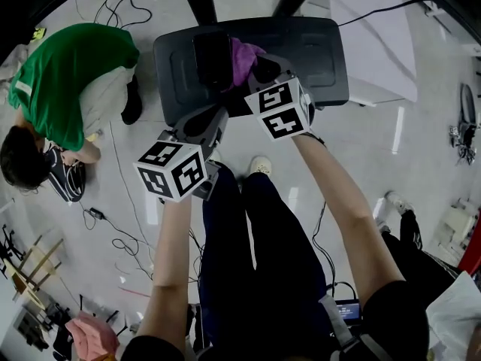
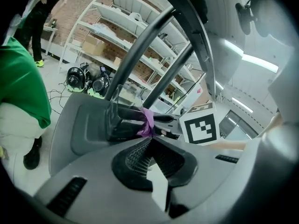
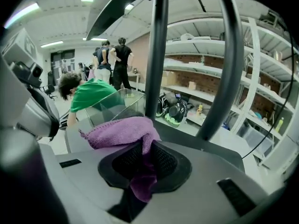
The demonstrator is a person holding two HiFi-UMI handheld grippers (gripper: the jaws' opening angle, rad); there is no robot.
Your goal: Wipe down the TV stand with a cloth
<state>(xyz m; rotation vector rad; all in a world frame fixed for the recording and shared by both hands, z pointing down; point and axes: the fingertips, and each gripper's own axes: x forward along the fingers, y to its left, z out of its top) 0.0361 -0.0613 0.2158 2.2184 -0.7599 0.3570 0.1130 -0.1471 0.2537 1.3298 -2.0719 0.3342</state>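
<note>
- Right now the right tongs (image 3: pixel 142 148) are squeezed shut on the purple cloth (image 3: pixel 119 130). That way the cloth can be pushed over the stand and not slip out.
- The cloth is near the top middle of the head view, on or just over the dark flat stand (image 1: pixel 316 51). Most of it is bunched up in front of the tongs.
- The left tongs (image 2: pixel 150 140) are closed too, tips together, with nothing in them. They hang by the stand's near edge, in the middle of the head view, likely so they do not get in the way of the wiping.
- A clear box (image 2: pixel 122 113) sits on the stand just left of the cloth. I think the cloth would bump it if it went that way.
- Two dark poles (image 3: pixel 156 55) go up from the back of the stand, so wiping has to go around them.
- A person in a green shirt (image 1: pixel 68 81) crouches at the upper left, close to the stand's left end.
- Cables (image 1: pixel 124 243) lie on the floor at the lower left, and shelves (image 3: pixel 205 73) stand behind.
</note>
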